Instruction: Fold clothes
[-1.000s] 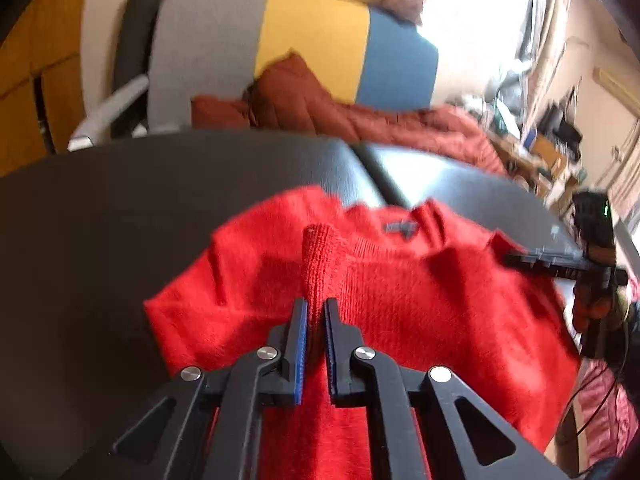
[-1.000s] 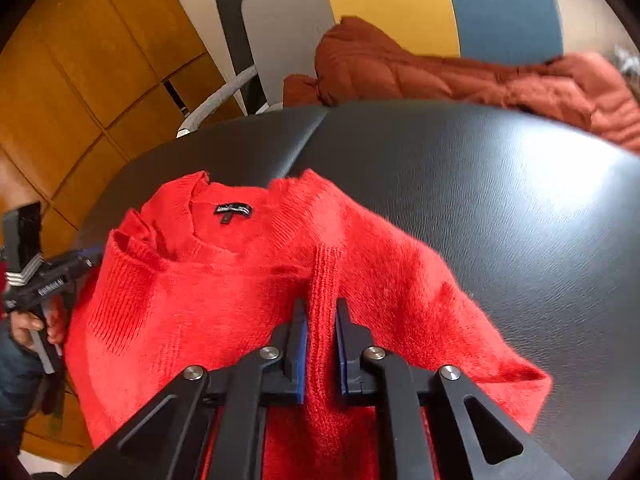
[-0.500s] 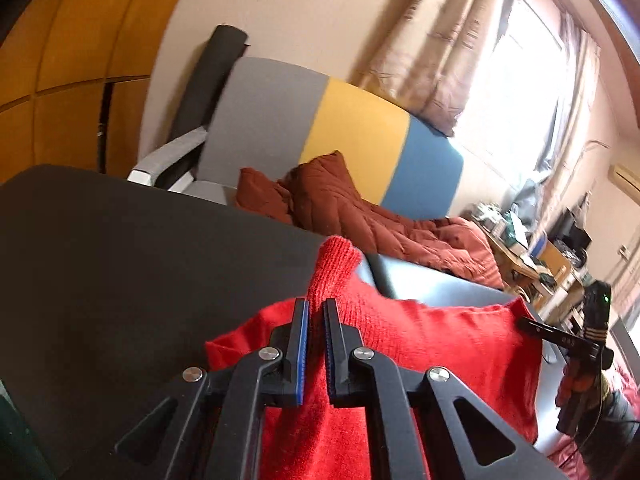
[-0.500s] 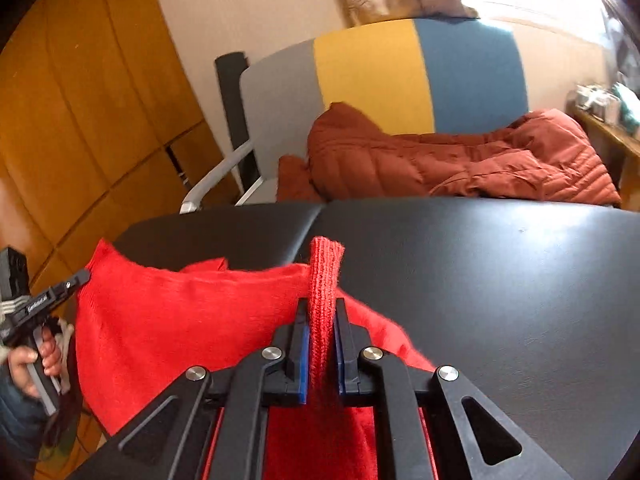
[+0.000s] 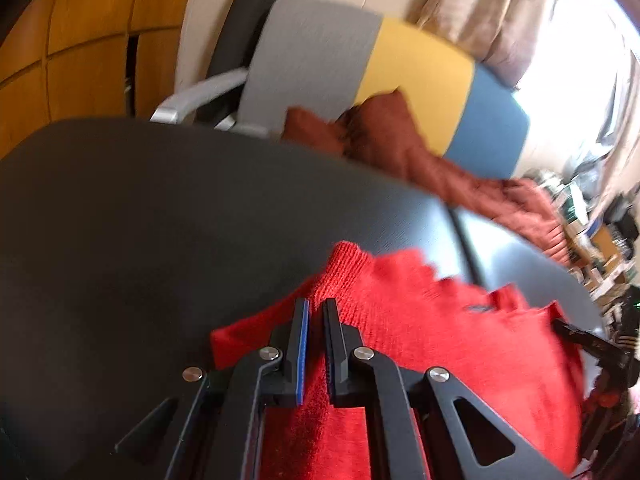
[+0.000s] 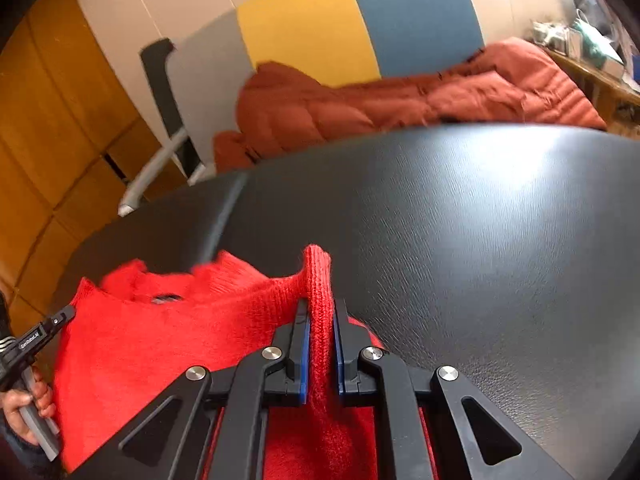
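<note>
Red sweater (image 6: pixel 168 344) hangs pinched in both the left hand-held gripper (image 5: pixel 316 320) and right hand-held gripper (image 6: pixel 320 320) (mid-fold, I judge), next laying it flat beyond its collar.

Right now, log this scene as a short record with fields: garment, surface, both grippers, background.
garment: red knit sweater, neck label facing up
surface: black leather-textured table
left gripper: shut on the sweater's ribbed edge
right gripper: shut on a ribbed fold
background: grey, yellow and blue chair holding a rust quilted jacket
</note>
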`<state>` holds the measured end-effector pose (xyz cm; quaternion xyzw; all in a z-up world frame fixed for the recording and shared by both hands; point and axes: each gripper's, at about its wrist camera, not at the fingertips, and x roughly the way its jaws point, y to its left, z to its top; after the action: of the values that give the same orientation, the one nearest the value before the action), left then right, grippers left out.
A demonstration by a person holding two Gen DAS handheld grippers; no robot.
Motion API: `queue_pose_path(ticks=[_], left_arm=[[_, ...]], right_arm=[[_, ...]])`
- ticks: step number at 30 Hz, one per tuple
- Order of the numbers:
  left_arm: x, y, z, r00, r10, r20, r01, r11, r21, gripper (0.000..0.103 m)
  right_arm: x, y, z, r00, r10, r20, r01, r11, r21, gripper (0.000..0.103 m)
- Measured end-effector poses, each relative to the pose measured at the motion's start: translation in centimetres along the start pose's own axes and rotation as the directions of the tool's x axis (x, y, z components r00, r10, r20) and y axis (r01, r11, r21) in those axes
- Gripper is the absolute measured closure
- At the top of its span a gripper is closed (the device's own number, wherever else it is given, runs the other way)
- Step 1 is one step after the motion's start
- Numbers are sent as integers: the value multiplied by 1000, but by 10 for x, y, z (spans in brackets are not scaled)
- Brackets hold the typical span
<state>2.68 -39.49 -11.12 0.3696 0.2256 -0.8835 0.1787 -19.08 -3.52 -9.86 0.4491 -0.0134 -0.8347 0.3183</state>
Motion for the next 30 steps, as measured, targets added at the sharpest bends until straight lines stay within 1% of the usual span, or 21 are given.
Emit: queue_pose_path(ticks=[2, 3, 4, 5, 7, 8, 10, 12, 14, 15, 16, 17, 19, 20, 23, 27, 30], left_arm=[[13, 4, -10, 999, 23, -35, -23, 1000, -1, 97], [14, 4, -12, 999, 25, -39, -25, 1000, -1, 97], [13, 2, -12, 999, 37, -39, -37, 999, 8, 96], [12, 0, -11, 998, 48, -38, -48, 999, 18, 93], [9, -4, -10, 997, 74, -31, -72, 997, 38, 89], [1, -9, -10, 995, 100, 2, -100, 993, 58, 84], [-17, -15, -8, 991, 113, 69, -118, 990, 74, 80], [-38, -27, -5, 989, 69, 133, -83, 991, 106, 76], [-50, -42, -3, 989, -6, 149, -19, 986, 166, 75], [-51, -53, -4, 990, -48, 131, 21, 979, 203, 73], [-52, -63, -5, 990, -87, 111, 59, 969, 238, 72], [-50, -73, -7, 990, -108, 92, 80, 960, 267, 71], [-37, -90, -11, 991, -127, 37, 110, 945, 307, 70], [-29, -98, -12, 991, -132, 9, 122, 940, 320, 70], [-6, -117, -17, 989, -130, -72, 147, 926, 347, 70], [21, -125, -21, 978, -139, -155, 185, 921, 342, 69], [35, -132, -22, 967, -142, -212, 210, 914, 346, 69]], right_arm=[[9, -4, -6, 1000, -22, -20, 22, 1000, 9, 93], [9, -4, -6, 1000, -22, -16, 22, 1000, 11, 92], [9, -5, -6, 1000, -23, -11, 23, 1000, 12, 86], [8, -6, -6, 1000, -29, -9, 29, 999, 16, 79], [7, -8, -5, 1000, -27, -6, 27, 999, 26, 42], [2, -8, -4, 999, -30, 15, 30, 999, 26, 41], [-10, -5, -2, 997, -42, 62, 41, 999, 16, 41], [-24, 2, -1, 992, -56, 117, 58, 998, -13, 41], [-40, 12, 1, 986, -52, 161, 62, 996, -57, 41], [-44, 20, -1, 986, -32, 162, 46, 995, -86, 41], [-49, 27, -3, 987, -11, 162, 30, 993, -114, 38], [-53, 35, -5, 987, 10, 161, 13, 990, -143, 35], [-54, 49, -16, 990, 62, 123, -39, 982, -183, 18], [-51, 56, -23, 992, 77, 99, -55, 977, -208, 15], [-36, 67, -39, 997, 61, 48, -48, 968, -247, 12], [-12, 58, -57, 999, 27, -24, -31, 975, -219, 1], [-10, 51, -60, 999, 41, -18, -43, 978, -206, 0]])
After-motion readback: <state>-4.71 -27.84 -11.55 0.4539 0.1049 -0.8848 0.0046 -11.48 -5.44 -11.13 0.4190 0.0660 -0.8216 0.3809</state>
